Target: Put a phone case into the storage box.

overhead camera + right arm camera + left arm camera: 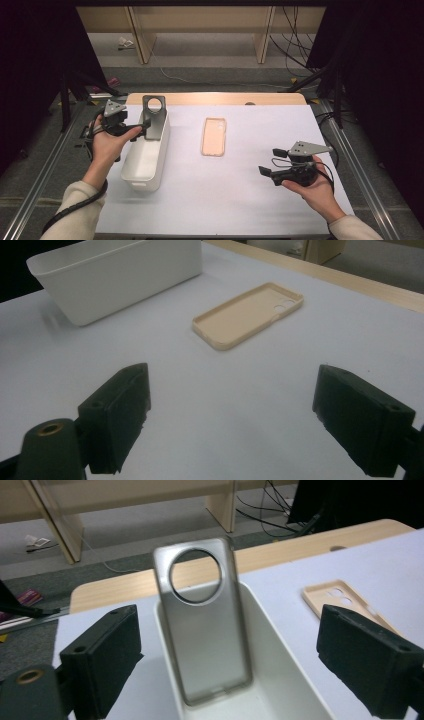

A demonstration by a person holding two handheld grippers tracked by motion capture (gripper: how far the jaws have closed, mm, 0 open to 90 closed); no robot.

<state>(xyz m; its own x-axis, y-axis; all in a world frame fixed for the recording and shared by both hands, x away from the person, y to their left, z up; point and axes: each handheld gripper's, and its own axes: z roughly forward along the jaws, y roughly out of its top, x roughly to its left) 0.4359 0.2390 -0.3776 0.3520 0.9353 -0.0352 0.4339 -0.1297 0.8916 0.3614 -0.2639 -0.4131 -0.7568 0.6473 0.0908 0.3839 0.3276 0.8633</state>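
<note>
Standing unmarked in the white bin (280, 680), the grey case (205, 625) faces the wide-apart left gripper (227, 665).

A white table top (240, 200) fills the lower middle of the high view, with a pale wood strip (215, 98) along its far edge; metal rails (35, 190) run down both lower sides; grey floor (215, 57) lies beyond, in the upper middle; light wooden furniture legs (140, 35) stand at the top, left and right of centre; black curtains (35, 55) darken the upper corners; cables (290, 45) trail over the floor at upper right; small litter (126, 43) lies at upper left; light is even and soft.
</note>
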